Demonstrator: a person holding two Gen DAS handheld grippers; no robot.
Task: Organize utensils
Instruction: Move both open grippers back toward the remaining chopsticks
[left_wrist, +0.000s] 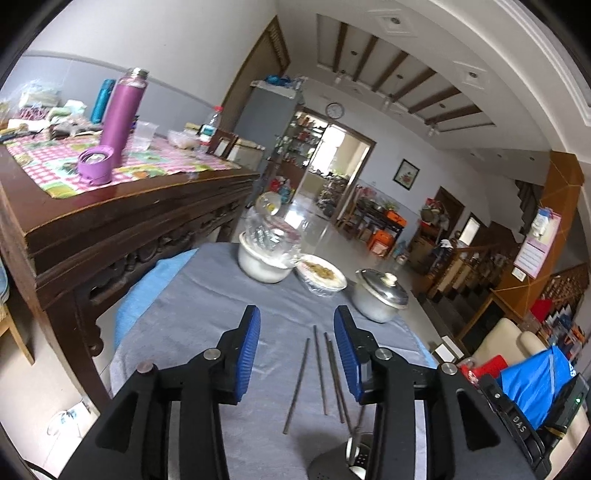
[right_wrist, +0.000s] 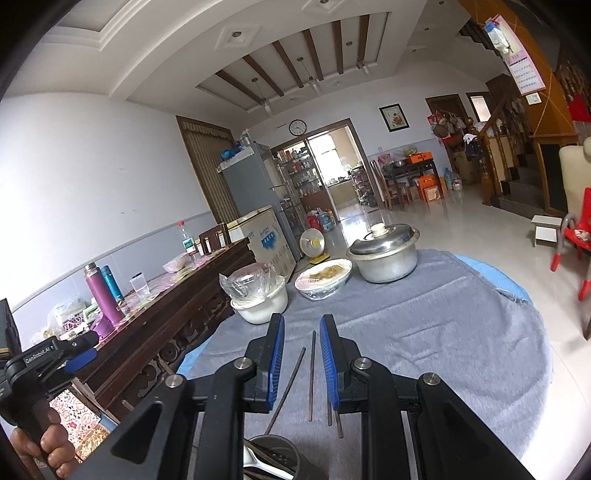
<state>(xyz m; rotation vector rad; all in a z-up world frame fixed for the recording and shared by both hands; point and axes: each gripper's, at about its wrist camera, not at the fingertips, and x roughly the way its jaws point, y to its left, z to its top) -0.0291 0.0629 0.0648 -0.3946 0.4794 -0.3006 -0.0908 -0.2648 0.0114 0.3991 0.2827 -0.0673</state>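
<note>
Foremost, round table (left_wrist: 192, 295) under a grey cloth (right_wrist: 424, 332), with blue cover showing at the edges. Beside it on the left, dark carved wooden sideboard (left_wrist: 110, 221) bearing a chequered pink cloth (left_wrist: 55, 158), a purple flask (left_wrist: 122, 114) with its cap (left_wrist: 94, 164) set down just in front, a teal bottle (left_wrist: 101, 99) and a clear cup (left_wrist: 144, 134).

At the far side of the table, in a row: lidded metal pot (right_wrist: 384, 254); shallow dish of food under film (right_wrist: 323, 280); white bowl (right_wrist: 260, 302) holding a crumpled clear bag.

Left gripper (left_wrist: 297, 325), blue pads: jaws moderately wide, nothing between the pads, poised above the cloth and angled slightly down. Seen also at the left edge of the right wrist view, gripped by a person's hand (right_wrist: 55, 446).

Right gripper (right_wrist: 302, 332), blue pads: jaws set narrow, not pressing on anything, hovering over the cloth.

Chopsticks (left_wrist: 317, 373), four thin dark sticks: lying flat on the grey cloth, roughly parallel, pointing toward the far dishes, near ends close to the holder. Apart from both grippers' pads, framed between the jaws in each wrist view.

Utensil holder (right_wrist: 273, 458), dark round container at the near edge of the table, with a white spoon-like handle and other pieces inside; contents otherwise unclear.
</note>
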